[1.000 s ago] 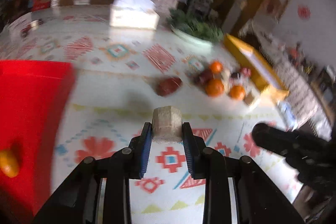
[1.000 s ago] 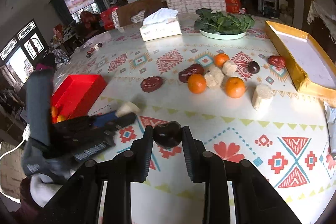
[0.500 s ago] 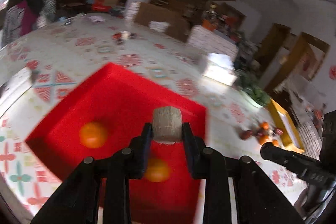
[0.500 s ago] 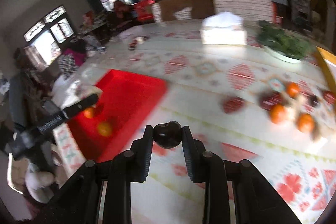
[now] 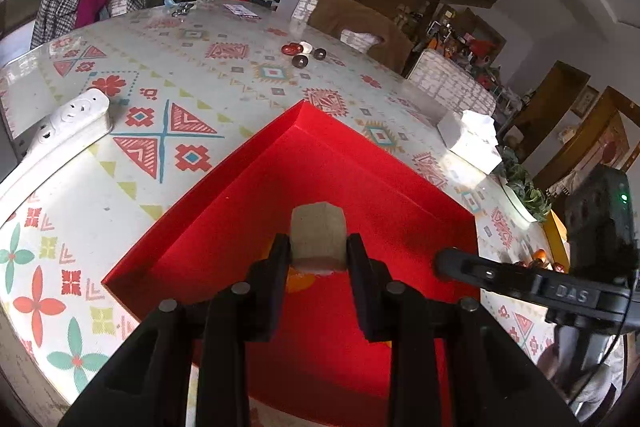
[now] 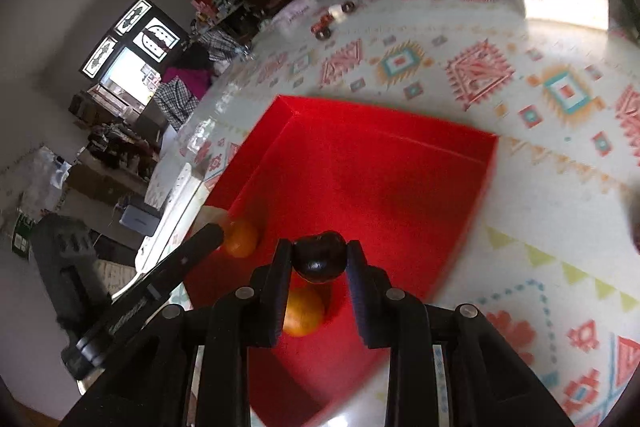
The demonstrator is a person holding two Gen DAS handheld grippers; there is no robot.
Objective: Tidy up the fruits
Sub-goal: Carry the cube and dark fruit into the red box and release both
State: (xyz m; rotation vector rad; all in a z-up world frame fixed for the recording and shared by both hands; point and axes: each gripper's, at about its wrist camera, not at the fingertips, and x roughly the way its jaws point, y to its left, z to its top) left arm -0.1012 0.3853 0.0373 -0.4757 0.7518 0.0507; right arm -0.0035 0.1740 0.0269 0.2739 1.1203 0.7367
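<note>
My left gripper [image 5: 318,257] is shut on a pale beige fruit chunk [image 5: 318,237] and holds it over the open red box [image 5: 248,195]. An orange [image 5: 300,281] peeks out beneath it. My right gripper [image 6: 318,261] is shut on a dark round plum [image 6: 319,255] above the near corner of the same red box [image 6: 380,179]. Two oranges lie in the box, one [image 6: 240,238] near the left wall and one [image 6: 302,311] under my right fingers. The other gripper shows in each view, at the right [image 5: 520,287] and at the left [image 6: 152,291].
A white power strip [image 5: 68,131] lies left of the box. A white tissue box [image 5: 472,141] and a plate of greens [image 5: 524,191] sit beyond it. More fruit [image 5: 540,259] lies far right. Small dark and red items [image 5: 302,53] sit at the table's far side.
Both grippers have swung left from the fruit pile to above the red box, each keeping its fruit. The left view has moved closer over the box.
</note>
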